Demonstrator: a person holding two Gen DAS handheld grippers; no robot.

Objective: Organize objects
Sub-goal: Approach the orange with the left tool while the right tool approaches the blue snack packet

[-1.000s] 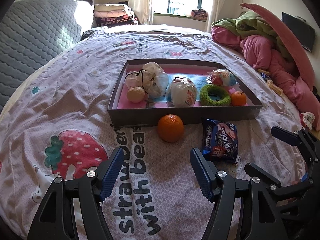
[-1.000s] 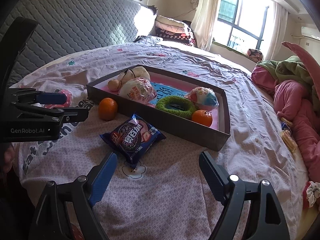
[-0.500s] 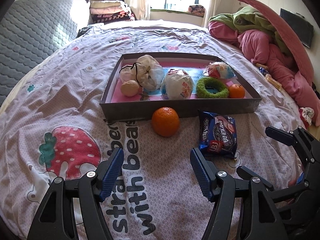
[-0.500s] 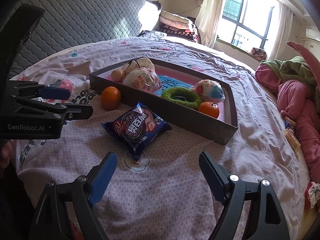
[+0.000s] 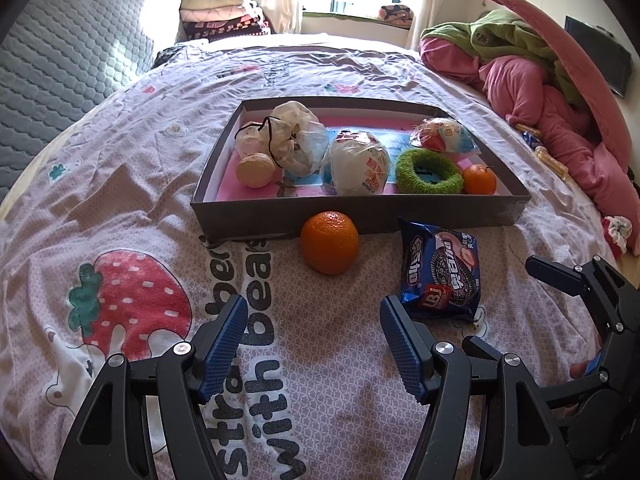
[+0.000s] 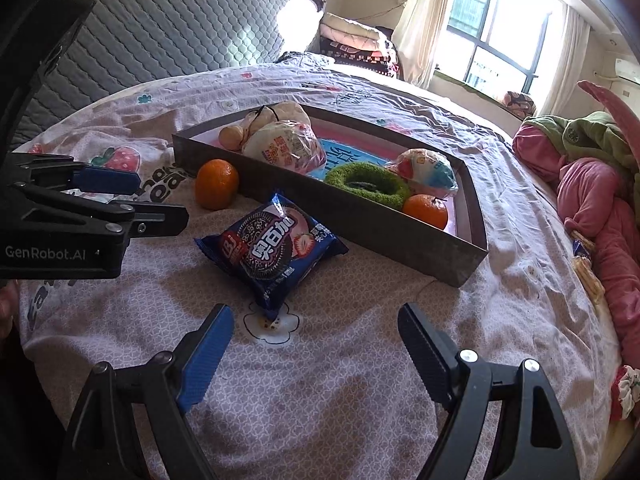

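A shallow grey box (image 5: 360, 222) (image 6: 360, 220) lies on the bed. It holds wrapped snack bags, a green ring (image 5: 428, 172) (image 6: 366, 184), a small orange (image 5: 479, 179) (image 6: 425, 210) and a round bun (image 5: 255, 170). A larger orange (image 5: 330, 242) (image 6: 217, 189) and a blue cookie packet (image 5: 440, 270) (image 6: 270, 248) lie on the sheet in front of the box. My left gripper (image 5: 312, 336) is open and empty, just short of the orange. My right gripper (image 6: 316, 336) is open and empty, just short of the packet.
The bed has a pink strawberry-print sheet (image 5: 132, 300). A pile of pink and green bedding (image 5: 540, 92) (image 6: 592, 184) lies at the right. A grey quilted headboard (image 6: 160, 28) stands at the left. Folded blankets (image 5: 224, 16) sit by the window.
Both grippers have moved forward and down toward the bed. The orange and the packet look closer. Both grippers stay open.
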